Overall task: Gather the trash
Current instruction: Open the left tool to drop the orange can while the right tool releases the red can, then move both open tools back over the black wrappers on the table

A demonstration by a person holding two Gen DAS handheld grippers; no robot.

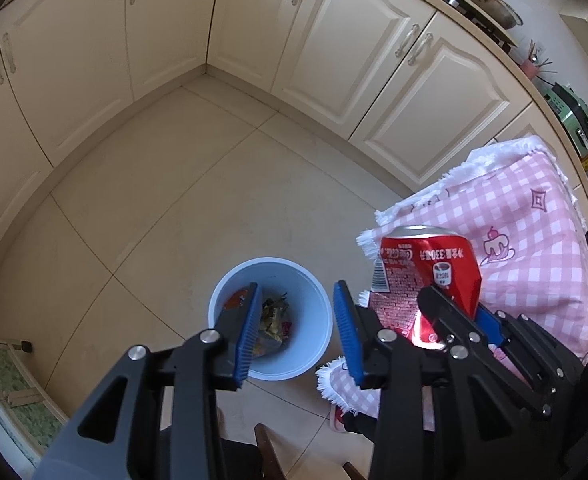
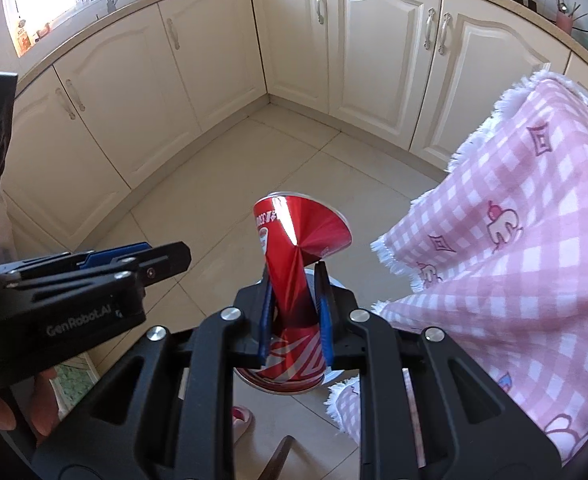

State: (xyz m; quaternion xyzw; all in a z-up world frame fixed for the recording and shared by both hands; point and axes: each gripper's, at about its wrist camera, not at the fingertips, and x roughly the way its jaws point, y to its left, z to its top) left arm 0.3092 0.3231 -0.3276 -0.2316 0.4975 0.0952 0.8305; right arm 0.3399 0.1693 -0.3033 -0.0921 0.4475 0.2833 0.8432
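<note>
Right gripper [image 2: 294, 312] clamps crushed red can [image 2: 294, 248] at its pinched waist, beside the pink checked cloth [image 2: 514, 240]; left gripper [image 1: 294, 328] gapes empty over blue bin [image 1: 314, 300]; best swing can above bin centre before release.

- A bin [image 1: 270, 320] stands on the floor [image 1: 198, 200], litter [image 1: 272, 326] inside it, in the corner formed by cabinets [image 1: 334, 48].
- The left tool [image 1: 294, 328] hangs above the bin, nothing between its jaws.
- Right of the bin, a cloth [image 1: 534, 240] drapes over a table.
- The right tool [image 2: 294, 316] pinches a can [image 2: 294, 256] at its crushed waist, between bin and cloth.
- In the right wrist view, the left tool [image 2: 162, 262] sits left of the can.
- A pan [image 1: 490, 0] rests on the counter above the cabinets.
</note>
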